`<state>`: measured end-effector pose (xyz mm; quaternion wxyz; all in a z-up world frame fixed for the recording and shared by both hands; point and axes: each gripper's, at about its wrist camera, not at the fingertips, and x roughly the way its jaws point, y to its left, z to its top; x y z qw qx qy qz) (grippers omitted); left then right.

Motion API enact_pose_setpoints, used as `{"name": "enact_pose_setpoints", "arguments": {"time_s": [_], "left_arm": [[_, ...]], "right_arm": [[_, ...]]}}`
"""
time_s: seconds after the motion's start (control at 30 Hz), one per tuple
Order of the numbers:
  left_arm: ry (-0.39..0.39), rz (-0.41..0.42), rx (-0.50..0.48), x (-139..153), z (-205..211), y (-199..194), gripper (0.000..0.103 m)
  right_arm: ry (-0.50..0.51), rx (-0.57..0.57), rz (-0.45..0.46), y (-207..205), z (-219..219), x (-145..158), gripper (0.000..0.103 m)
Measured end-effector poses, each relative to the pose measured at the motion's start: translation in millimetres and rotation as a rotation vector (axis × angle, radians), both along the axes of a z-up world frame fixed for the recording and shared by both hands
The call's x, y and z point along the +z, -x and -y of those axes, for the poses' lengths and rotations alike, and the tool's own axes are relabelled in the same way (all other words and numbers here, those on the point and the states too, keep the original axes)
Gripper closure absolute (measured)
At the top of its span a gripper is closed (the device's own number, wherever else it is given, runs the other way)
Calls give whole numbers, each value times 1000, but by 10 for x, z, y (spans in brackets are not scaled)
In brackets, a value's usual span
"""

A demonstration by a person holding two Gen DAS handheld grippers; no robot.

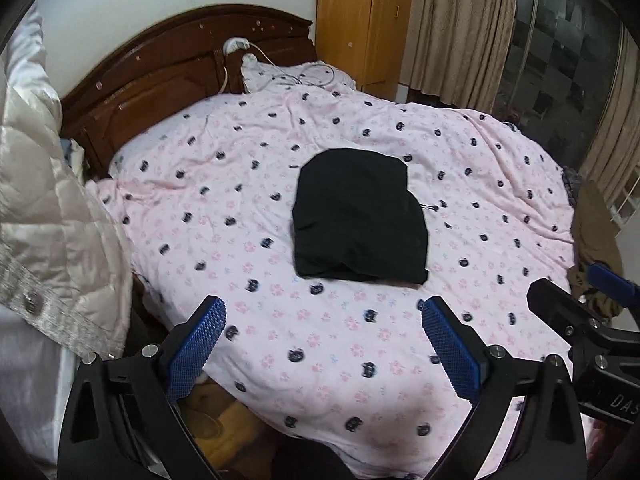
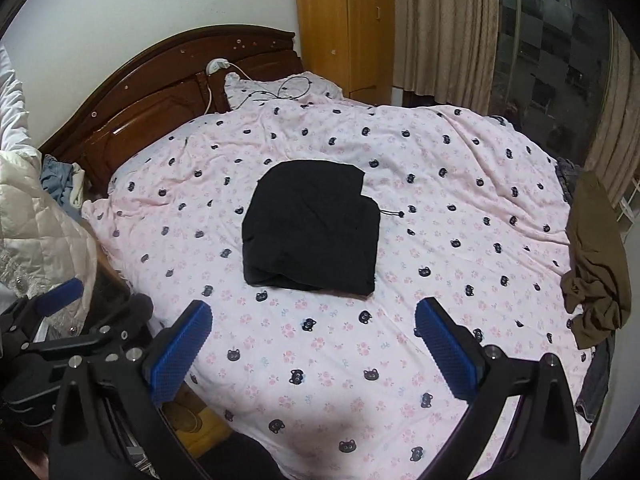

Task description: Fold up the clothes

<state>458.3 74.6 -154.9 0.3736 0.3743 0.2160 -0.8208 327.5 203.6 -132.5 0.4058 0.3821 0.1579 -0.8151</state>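
Note:
A black garment (image 1: 360,216) lies folded into a compact bundle in the middle of the bed, a drawstring sticking out at its right side. It also shows in the right wrist view (image 2: 312,236). My left gripper (image 1: 322,320) is open and empty, held above the near part of the bed, short of the bundle. My right gripper (image 2: 314,324) is open and empty too, beside the left one and just as far back. The right gripper shows at the right edge of the left wrist view (image 1: 580,300).
The bed has a pink cat-print cover (image 1: 280,340) and a dark wooden headboard (image 1: 160,76). A white quilted jacket (image 1: 48,220) hangs at the left. A brown garment (image 2: 596,264) lies at the bed's right edge. Cables (image 2: 276,94) lie on the pillow. A wardrobe (image 2: 344,24) and curtains stand behind.

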Motion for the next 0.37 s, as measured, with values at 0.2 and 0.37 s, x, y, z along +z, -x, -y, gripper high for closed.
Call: {"name": "enact_pose_setpoints", "arguments": {"time_s": [0.2, 0.37], "left_arm": [[-26, -31, -7, -36, 70, -6, 6], [-14, -29, -20, -41, 85, -8, 7]], "right_arm": [[-1, -3, -3, -1, 41, -2, 0], [-7, -1, 0, -11, 105, -10, 0]]}}
